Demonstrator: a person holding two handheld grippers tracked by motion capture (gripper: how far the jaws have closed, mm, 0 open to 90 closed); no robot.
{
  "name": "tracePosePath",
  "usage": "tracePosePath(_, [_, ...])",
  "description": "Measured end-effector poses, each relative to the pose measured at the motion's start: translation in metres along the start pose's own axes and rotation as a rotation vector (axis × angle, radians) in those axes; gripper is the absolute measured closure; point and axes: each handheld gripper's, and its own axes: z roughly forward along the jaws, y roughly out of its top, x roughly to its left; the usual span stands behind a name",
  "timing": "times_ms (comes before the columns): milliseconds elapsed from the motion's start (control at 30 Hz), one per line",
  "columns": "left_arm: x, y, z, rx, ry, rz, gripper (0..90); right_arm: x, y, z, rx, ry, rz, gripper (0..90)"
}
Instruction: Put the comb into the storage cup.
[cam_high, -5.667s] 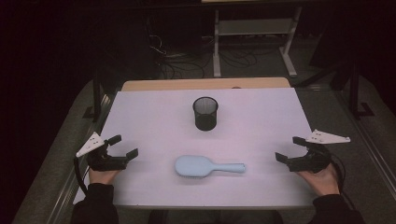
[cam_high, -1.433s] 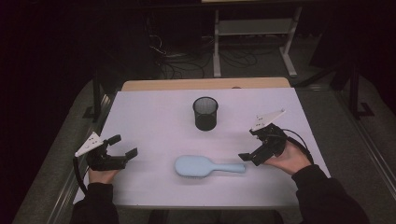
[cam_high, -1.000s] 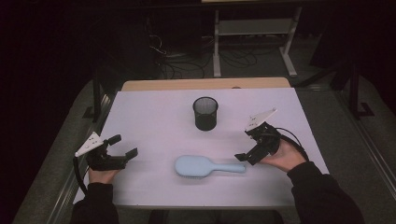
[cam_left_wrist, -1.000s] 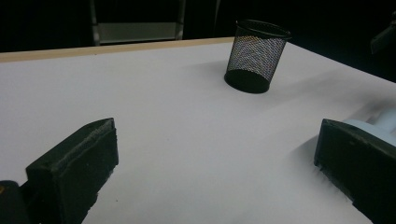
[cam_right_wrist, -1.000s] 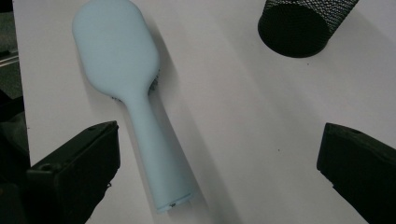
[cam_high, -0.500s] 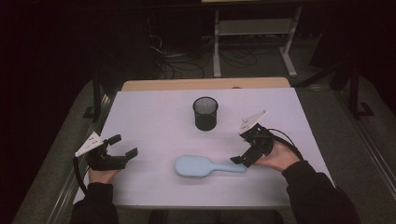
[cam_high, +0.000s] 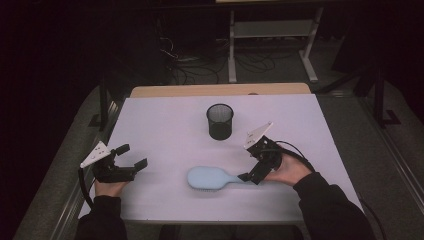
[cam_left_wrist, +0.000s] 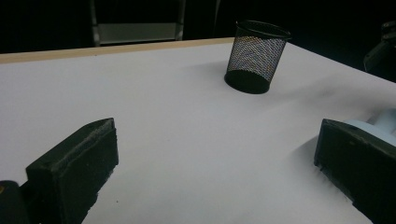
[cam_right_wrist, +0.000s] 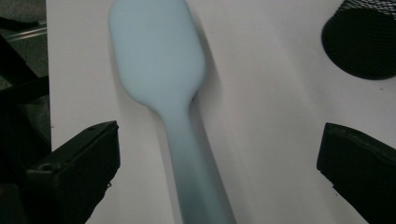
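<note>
Currently the right gripper (cam_high: 250, 176) is held wide open at the handle end of a pale blue hairbrush (cam_high: 212, 178), which lies flat on the white table (cam_high: 165, 125) with its head pointing toward the person's left. Seen from the right gripper view, the two black jaws stand far apart on either side of the brush handle (cam_right_wrist: 198, 186), and neither jaw is seen touching it; whether the gripper rests on the handle from above cannot be told from the high view. The left gripper (cam_high: 131, 161) is likewise spread wide, is held just above the table near its left edge, and grasps nothing; a corner of the hairbrush is glimpsed behind one jaw in the left gripper view. A black mesh cup (cam_high: 220, 121) stands upright farther back on the table, well apart from both grippers. No brand, label or writing can be made out on any item.
</note>
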Motion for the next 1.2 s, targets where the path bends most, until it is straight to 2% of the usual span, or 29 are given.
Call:
tracePosePath(233, [0.000, 0.000, 0.000, 0.001, -0.001, 0.000, 0.0, 0.007, 0.006, 0.010, 0.029, 0.016, -0.036, 0.0])
tracePosePath(1000, [0.000, 0.000, 0.000, 0.001, -0.001, 0.003, 0.0, 0.021, 0.014, 0.040, 0.122, 0.060, -0.114, 0.0])
tracePosePath(1200, [0.000, 0.000, 0.000, 0.005, -0.001, 0.003, 0.0, 0.021, 0.015, 0.046, 0.143, 0.078, -0.127, 4.5])
